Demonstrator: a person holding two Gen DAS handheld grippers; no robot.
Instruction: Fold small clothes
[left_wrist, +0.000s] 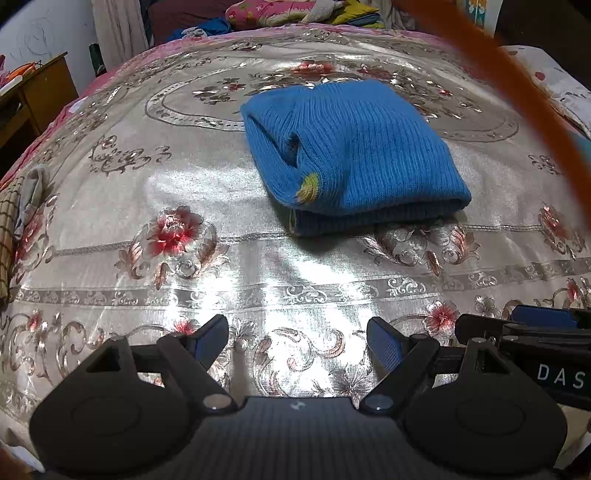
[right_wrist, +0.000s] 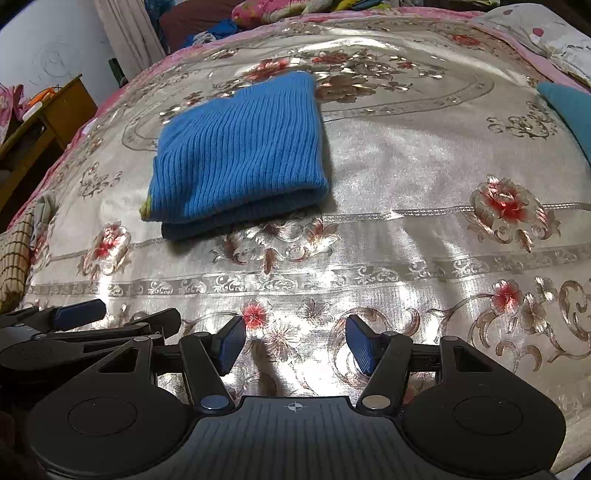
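Observation:
A blue ribbed knit garment lies folded in a thick rectangle on the shiny floral bedspread. A small yellow-green patch shows at its front left edge. In the right wrist view the garment sits ahead and to the left. My left gripper is open and empty, low over the bedspread, well short of the garment. My right gripper is open and empty, just right of the left one, also short of the garment. The right gripper's body shows at the left view's right edge.
A checked cloth with a grey piece lies at the bed's left edge. A teal cloth lies at the right. Pillows and clothes pile at the head of the bed. A wooden desk stands left. A blurred orange strap crosses the upper right.

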